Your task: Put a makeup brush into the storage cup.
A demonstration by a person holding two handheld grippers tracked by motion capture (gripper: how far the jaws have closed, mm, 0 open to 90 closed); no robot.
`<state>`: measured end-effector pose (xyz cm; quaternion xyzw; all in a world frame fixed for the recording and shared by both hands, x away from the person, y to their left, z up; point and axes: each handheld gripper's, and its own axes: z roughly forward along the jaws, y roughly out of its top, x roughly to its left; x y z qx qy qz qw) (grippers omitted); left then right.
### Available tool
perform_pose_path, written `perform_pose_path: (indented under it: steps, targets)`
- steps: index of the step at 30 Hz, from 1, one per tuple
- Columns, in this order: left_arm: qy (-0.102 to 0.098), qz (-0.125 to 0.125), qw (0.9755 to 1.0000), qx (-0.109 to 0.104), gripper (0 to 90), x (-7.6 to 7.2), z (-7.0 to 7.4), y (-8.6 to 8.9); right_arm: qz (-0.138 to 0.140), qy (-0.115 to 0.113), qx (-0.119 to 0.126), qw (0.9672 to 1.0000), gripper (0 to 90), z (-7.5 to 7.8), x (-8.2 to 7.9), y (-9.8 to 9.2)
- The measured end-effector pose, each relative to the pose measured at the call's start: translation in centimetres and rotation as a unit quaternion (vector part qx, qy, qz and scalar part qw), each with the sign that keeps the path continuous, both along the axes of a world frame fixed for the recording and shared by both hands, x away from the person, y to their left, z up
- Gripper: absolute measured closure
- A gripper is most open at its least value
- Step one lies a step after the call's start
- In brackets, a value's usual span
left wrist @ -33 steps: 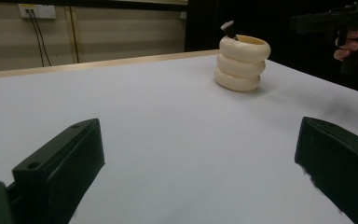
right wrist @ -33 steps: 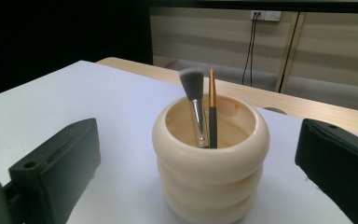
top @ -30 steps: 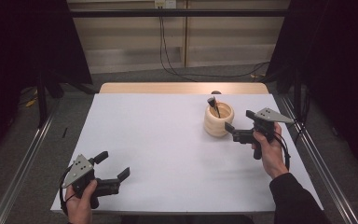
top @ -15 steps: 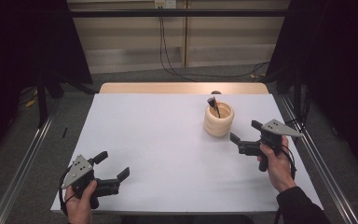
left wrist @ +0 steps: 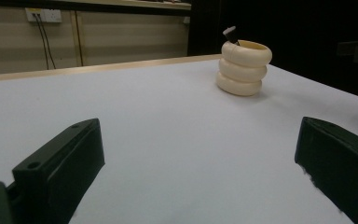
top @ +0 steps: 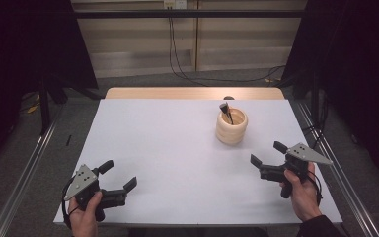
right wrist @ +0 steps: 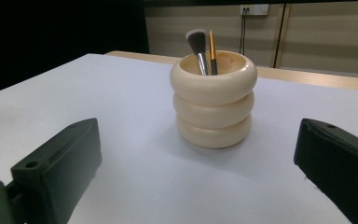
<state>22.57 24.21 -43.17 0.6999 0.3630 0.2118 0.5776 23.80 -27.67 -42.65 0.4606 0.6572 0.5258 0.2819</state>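
Note:
A cream ribbed holder (top: 231, 127) (right wrist: 213, 107) (left wrist: 243, 67) made of three stacked rings stands upright on the white table (top: 177, 153), right of centre. A makeup brush (right wrist: 197, 46) with a dark tuft and a thin orange stick (right wrist: 212, 51) lean inside it. My right gripper (top: 268, 159) hovers open near the right front, below the holder, jaws apart and empty. Near the front left corner my left gripper (top: 118, 175) is open too, with nothing between its jaws.
A strip of bare wood (top: 192, 93) edges the far side of the table. Metal rails (top: 24, 173) run along both sides on the floor. Cables (top: 177, 54) hang down the back wall. Dark curtains stand left and right.
My right gripper has drawn back from the holder toward the front right of the table. The left gripper has stayed where it was.

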Motion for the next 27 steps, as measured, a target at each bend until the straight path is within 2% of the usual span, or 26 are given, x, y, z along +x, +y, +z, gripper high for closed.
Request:
perform_pose_path:
  steps: [8,15,17,18,22,27]
  targets:
    - [-0.002,0.005,1.0000,0.001,1.2,-0.1,0.1,0.2,-0.008,0.006,-0.003,0.9999,0.4,-0.6,-2.7,-0.6]
    - [-0.003,0.008,1.0000,0.000,1.2,-0.2,0.1,0.3,-0.021,0.006,0.009,0.9997,0.4,-1.0,-4.7,-1.3]
    - [-0.004,0.008,1.0000,-0.001,1.2,-0.2,0.1,0.2,-0.020,-0.001,0.018,0.9996,0.1,-0.9,-4.9,-1.4]
    - [-0.005,0.008,1.0000,0.000,1.2,-0.2,0.1,0.2,-0.022,-0.003,0.010,0.9997,0.2,-1.0,-4.9,-1.6]
    - [-0.005,0.011,0.9999,-0.002,1.2,-0.1,0.1,0.3,-0.025,0.001,0.021,0.9995,0.1,-1.1,-4.8,-1.8]
    - [-0.004,0.004,1.0000,-0.002,1.2,-0.1,0.1,0.3,-0.022,-0.001,0.010,0.9997,0.4,-1.2,-4.7,-1.7]
